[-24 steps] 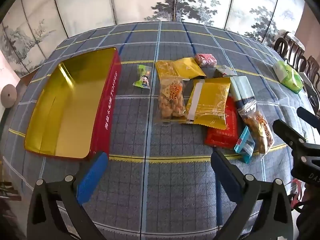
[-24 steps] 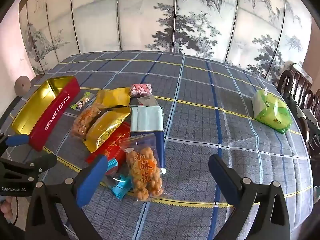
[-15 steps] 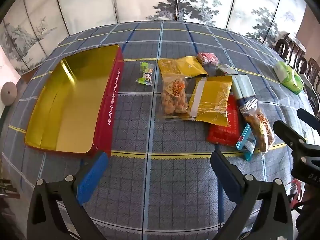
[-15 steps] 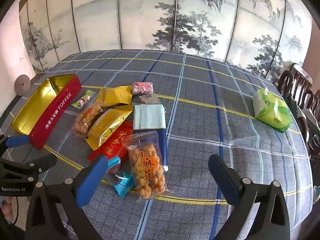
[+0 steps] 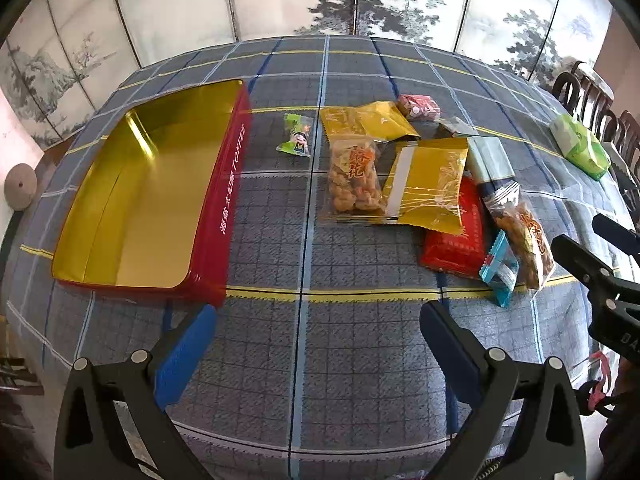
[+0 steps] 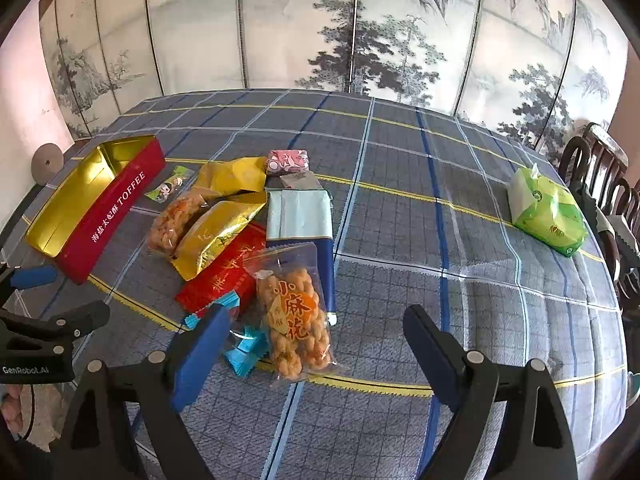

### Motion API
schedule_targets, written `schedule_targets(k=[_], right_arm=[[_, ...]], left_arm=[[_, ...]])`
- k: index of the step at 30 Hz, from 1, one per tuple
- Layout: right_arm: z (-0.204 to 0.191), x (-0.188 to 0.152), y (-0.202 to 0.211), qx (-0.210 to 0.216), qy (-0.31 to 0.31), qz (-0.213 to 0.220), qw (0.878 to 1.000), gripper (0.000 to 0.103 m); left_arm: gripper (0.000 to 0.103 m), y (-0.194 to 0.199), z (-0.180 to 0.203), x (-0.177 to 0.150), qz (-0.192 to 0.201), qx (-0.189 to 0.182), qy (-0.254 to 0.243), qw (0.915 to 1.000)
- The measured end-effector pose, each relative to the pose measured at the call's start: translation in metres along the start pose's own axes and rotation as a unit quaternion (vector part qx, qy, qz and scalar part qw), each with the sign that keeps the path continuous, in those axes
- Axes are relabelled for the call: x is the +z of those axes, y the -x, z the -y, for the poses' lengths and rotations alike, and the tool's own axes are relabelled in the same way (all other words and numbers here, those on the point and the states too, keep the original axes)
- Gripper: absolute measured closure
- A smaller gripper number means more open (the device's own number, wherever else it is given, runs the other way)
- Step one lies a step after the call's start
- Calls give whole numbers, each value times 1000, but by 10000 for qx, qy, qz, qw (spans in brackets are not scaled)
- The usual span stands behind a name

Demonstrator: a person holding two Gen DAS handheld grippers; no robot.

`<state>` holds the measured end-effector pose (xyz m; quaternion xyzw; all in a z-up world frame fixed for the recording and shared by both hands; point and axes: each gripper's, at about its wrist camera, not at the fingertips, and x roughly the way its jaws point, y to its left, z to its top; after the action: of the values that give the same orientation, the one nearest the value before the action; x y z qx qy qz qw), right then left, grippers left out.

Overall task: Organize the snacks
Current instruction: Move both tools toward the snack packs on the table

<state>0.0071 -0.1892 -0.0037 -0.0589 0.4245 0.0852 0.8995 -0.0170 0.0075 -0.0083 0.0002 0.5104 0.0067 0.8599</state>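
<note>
the task stands at its start, as judged from the layout: the red toffee tin (image 5: 224, 208) lies open on the left of the plaid tablecloth (image 5: 304, 344) with its gold interior bare, and every snack lies outside it on the cloth to its right. nothing is packed yet; all packets remain to be moved. the left gripper (image 5: 316, 332) hovers above the near cloth with jaws spread fully and nothing between them. the right gripper (image 6: 316, 332) is likewise released and carries nothing, poised just short of the nearest packets. count of items visible: one tin; two clear bags of fried twists, one beside the gold packets (image 5: 354, 178) and one nearest the right gripper (image 6: 294, 320); two gold foil packets (image 5: 430, 184); one red flat packet (image 5: 456, 236); one pale blue-grey packet (image 6: 298, 216); one small green candy (image 5: 296, 140); one pink wrapped piece (image 5: 418, 106); one small grey sachet (image 6: 300, 180); at least one cyan wrapper (image 6: 244, 354), possibly two, overlap prevents a firm count. one green tissue pack (image 6: 548, 212) sits well apart at the far right; whether it belongs to the task cannot be told.
</note>
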Motion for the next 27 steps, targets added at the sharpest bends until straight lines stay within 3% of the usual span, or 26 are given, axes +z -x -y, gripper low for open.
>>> schedule_targets(k=[6,19,27], right_arm=[[-3,0,-3,55,16,-30,10000,13],[-7,-3,-7,201,45,-123,9997,24],[-7,-3,-10,201,39,-160,9997,25]], left_arm=[[3,-2,3,0,-49,13,-9,10000],[4,-5,6,-1,-82,45,-87,9999],[5,-7,7,-2,-112,45,-123,9999]])
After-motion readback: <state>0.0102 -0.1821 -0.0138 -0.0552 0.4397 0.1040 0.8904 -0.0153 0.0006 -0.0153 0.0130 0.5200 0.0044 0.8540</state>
